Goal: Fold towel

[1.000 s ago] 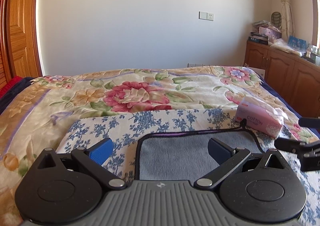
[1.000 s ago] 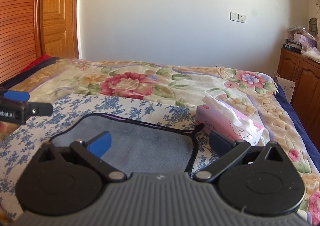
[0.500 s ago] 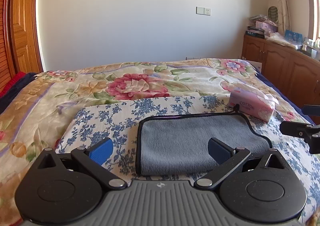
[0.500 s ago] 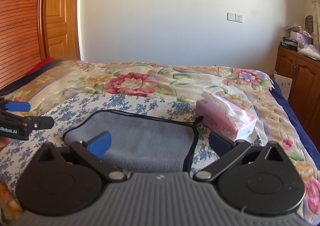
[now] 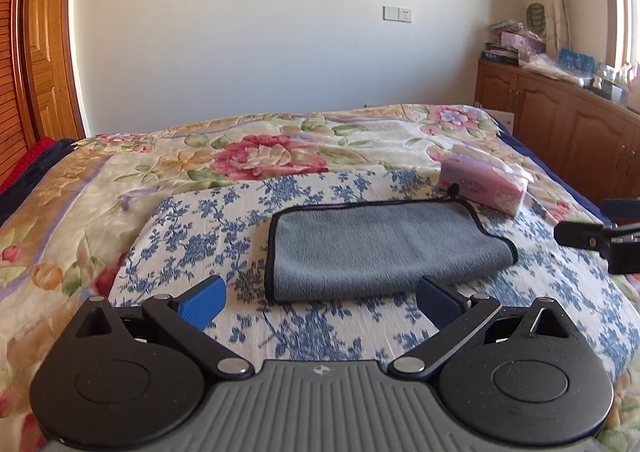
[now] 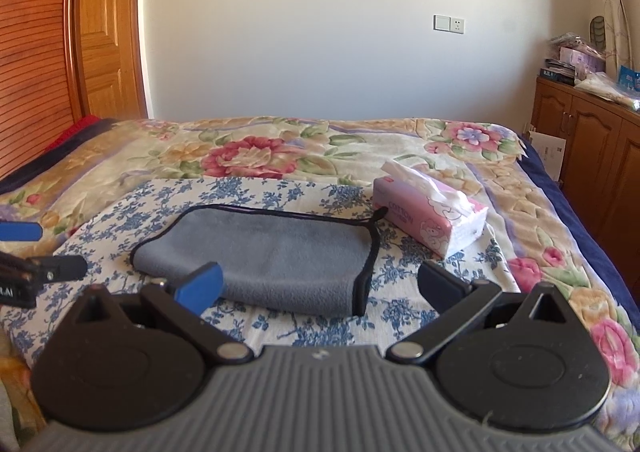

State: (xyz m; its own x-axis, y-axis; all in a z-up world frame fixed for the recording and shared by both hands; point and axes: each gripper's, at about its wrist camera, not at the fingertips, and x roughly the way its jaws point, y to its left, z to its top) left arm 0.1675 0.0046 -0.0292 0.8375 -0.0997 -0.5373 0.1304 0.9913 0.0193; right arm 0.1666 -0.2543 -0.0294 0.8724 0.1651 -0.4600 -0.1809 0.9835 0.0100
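Both grippers hang empty with jaws wide, the left gripper (image 5: 320,298) and right gripper (image 6: 318,284) just short of the grey towel (image 5: 380,248), which lies folded on the bed (image 5: 248,156); beyond the towel, a tissue pack (image 5: 482,188). Folding looks largely done.

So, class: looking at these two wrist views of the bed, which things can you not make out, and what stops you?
- Gray towel: layers unknown; the fold hides them in both views.
- Towel's near edge, right view: hidden behind the right gripper's finger.
- Tissue pack small print: too small.
- Clutter on the wooden cabinet: too small, warped at the fisheye edge.
- Right gripper body, left view: cut off by the right edge; only fingers show.
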